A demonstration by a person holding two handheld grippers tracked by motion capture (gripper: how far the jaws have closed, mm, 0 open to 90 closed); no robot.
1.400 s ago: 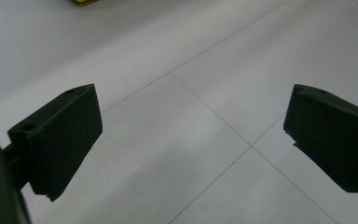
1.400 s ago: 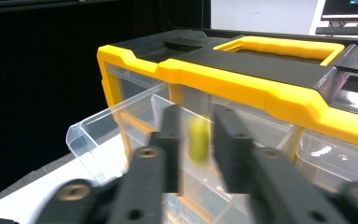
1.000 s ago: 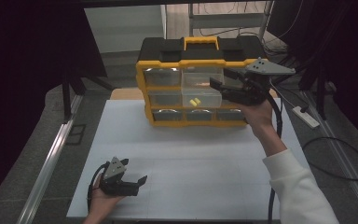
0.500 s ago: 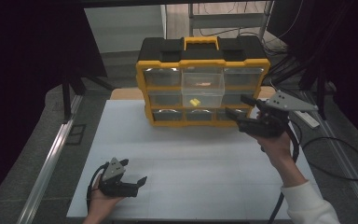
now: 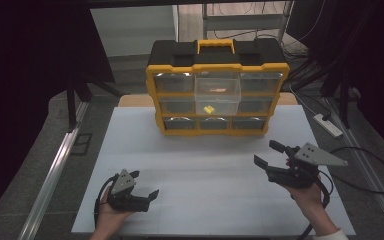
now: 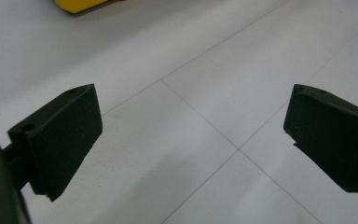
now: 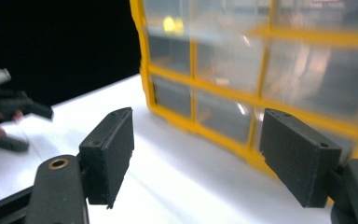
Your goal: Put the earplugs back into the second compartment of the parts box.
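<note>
The right gripper (image 5: 271, 154) is held low at lower right, jaws spread, just opened, nothing between them; the left gripper (image 5: 144, 184) rests spread at lower left. The yellow organizer (image 5: 217, 95) stands upper centre on the white table (image 5: 205, 165), middle drawer (image 5: 217, 91) pulled out.

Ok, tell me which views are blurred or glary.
Right gripper view: the yellow drawer cabinet is soft and washed out with glare on its clear fronts, and the far left claw is smeared. Left gripper view: sharp, evenly lit white table. High view: dim, dark surroundings, mild grain.
</note>
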